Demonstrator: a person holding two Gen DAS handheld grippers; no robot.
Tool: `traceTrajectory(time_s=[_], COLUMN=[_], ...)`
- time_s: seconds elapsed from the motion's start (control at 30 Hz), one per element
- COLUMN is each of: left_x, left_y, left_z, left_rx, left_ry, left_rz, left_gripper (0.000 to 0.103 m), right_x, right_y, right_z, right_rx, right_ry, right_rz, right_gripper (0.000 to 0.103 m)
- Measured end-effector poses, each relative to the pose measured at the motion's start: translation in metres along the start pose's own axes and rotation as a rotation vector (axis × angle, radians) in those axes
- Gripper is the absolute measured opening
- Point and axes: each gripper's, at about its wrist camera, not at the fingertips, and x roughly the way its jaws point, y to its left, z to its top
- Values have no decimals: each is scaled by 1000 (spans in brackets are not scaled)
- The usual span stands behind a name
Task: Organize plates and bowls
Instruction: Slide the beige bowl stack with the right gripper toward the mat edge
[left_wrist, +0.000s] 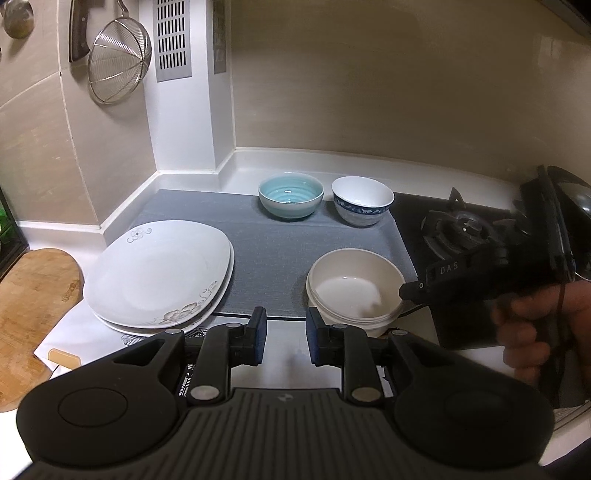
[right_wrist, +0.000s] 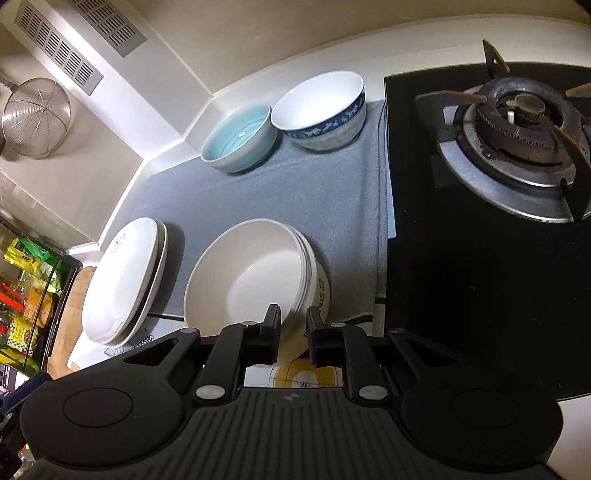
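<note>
A: Sitting at the front right of the grey fabric mat, the stack of cream ceramic bowls is where the action is. The right gripper has its jaws parted narrowly, straddling the near rim of that stack, one finger inside the rim, one outside.

B: Clamped on it?

A: Can't tell whether the pads press the rim; there looks to be a slim gap either side. From the left wrist view, the right gripper's black body hangs just beside the stack's right edge, a hand wrapped round its handle.

B: And the left gripper?

A: Jaws moderately parted, holding nothing, hovering over the white counter just short of the mat's front edge, between the stack and the two stacked white squarish plates with a floral print. Those plates overhang the mat's front left corner.

B: Further back?

A: A pale blue ribbed bowl and a white bowl with a blue patterned band, side by side at the mat's far edge, nearly touching. The black glass gas hob borders the mat on the right; a wooden cutting board lies left of the plates.
</note>
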Motion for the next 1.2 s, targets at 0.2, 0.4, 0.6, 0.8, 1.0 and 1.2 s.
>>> traceTrajectory(time_s=[0.2,0.4,0.6,0.8,1.0,1.2], left_x=[-5,-9,-12,-13,-13,-15], left_y=[1,4,6,8,9,11], left_z=[-2,-4,-6,-9,-14,-18], left_rx=[-4,-10,-19,-23,-25,-34], left_ry=[-3,-2,-4,1,7,5], left_rz=[13,21,27,20,6,8], left_gripper=[25,25,25,26,29,29], right_x=[5,12,13,10,-1,-11], right_y=[1,7,15,19,18,19], right_z=[3,3,-2,-6,-9,-12], right_rx=[-11,-41,-61,-69,-74,-95], right_ry=[5,14,19,20,-10,-34], right_rz=[-25,-15,-28,-35,-57,-68], right_gripper=[32,30,21,24,24,24])
